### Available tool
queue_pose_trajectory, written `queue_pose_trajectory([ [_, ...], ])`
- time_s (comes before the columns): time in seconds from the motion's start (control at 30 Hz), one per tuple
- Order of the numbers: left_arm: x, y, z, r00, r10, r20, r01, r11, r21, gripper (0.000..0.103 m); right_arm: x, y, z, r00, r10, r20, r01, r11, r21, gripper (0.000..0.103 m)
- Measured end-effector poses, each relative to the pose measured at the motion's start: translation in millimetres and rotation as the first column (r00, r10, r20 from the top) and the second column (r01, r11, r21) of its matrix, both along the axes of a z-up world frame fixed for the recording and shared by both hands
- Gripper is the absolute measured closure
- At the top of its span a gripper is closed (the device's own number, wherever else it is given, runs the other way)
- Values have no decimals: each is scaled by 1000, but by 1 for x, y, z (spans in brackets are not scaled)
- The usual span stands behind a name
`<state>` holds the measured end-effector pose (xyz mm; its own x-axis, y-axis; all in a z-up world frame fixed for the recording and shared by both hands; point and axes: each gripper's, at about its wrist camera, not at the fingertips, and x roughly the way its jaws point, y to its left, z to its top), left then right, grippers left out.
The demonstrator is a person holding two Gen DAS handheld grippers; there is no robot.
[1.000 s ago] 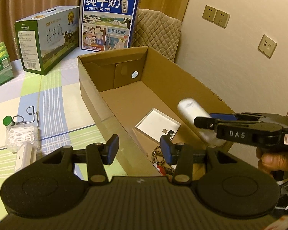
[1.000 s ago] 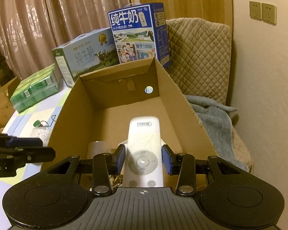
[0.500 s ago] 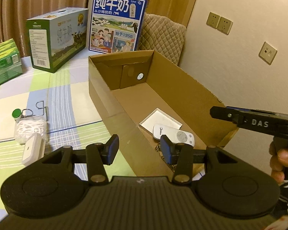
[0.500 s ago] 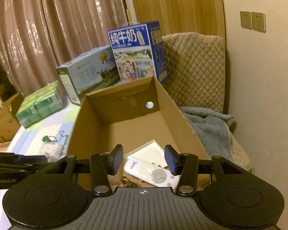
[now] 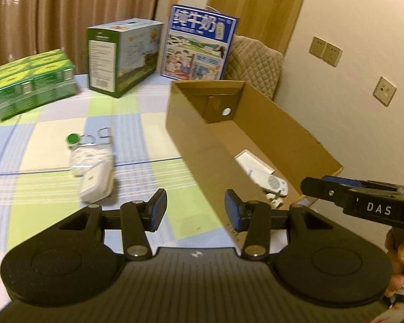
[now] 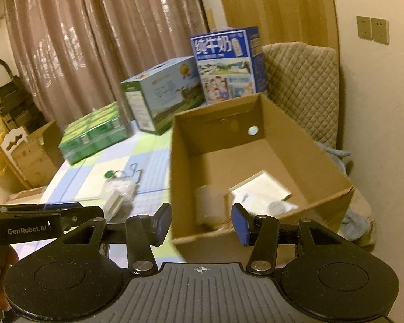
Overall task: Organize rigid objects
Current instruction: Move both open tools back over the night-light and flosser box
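Note:
An open cardboard box (image 5: pixel 288 132) (image 6: pixel 304 134) stands on the checked tablecloth. Inside lie a white remote control (image 5: pixel 273 183) (image 6: pixel 278 206), a white flat tray (image 5: pixel 253 162) (image 6: pixel 261 185) and a roll (image 6: pixel 208 206). Left of the box lie a white plug adapter (image 5: pixel 95 184) (image 6: pixel 114 202), a clear bag of white items (image 5: pixel 87 158) (image 6: pixel 119 187), a green-capped item (image 5: pixel 72 138) and metal hooks (image 5: pixel 102 136). My left gripper (image 5: pixel 195 210) is open and empty above the box's near left corner. My right gripper (image 6: pixel 201 224) is open and empty before the box's near wall.
Milk cartons stand at the table's back: a blue one (image 5: pixel 199 45) (image 6: pixel 227 62), a green-white one (image 5: pixel 121 53) (image 6: pixel 161 94) and a green pack (image 5: pixel 32 80) (image 6: pixel 94 132). A quilted chair (image 6: pixel 304 86) stands behind the box. The wall (image 5: pixel 358 53) runs along the right.
My right gripper opened and let the white remote fall into the box, then drew back. Both views have swung left, showing more of the table.

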<state>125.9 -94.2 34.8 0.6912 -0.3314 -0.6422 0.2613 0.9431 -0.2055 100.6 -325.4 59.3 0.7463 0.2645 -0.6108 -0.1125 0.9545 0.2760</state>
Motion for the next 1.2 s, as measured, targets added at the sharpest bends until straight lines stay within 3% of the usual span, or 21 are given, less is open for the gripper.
queue_pose_trajectory([
  [0.33, -34, 58, -2, 994, 111, 7, -111, 993, 25, 57, -17, 44, 1, 997, 80, -1, -80, 997, 10, 55],
  [0.53, -42, 91, -6, 987, 163, 5, -163, 984, 72, 50, -22, 69, -2, 991, 137, 5, -137, 991, 13, 41],
  [0.73, -45, 122, -7, 975, 221, 9, -221, 973, 72, 41, -25, 91, -9, 986, 166, -15, -166, 986, 23, 38],
  [0.97, -47, 137, -12, 967, 253, 0, -253, 966, 59, 32, -26, 101, -19, 983, 178, -45, -177, 984, 20, 38],
  [1.2, -47, 138, -18, 968, 252, -14, -251, 966, 61, 28, -28, 106, -25, 982, 179, -59, -179, 984, 10, 38],
])
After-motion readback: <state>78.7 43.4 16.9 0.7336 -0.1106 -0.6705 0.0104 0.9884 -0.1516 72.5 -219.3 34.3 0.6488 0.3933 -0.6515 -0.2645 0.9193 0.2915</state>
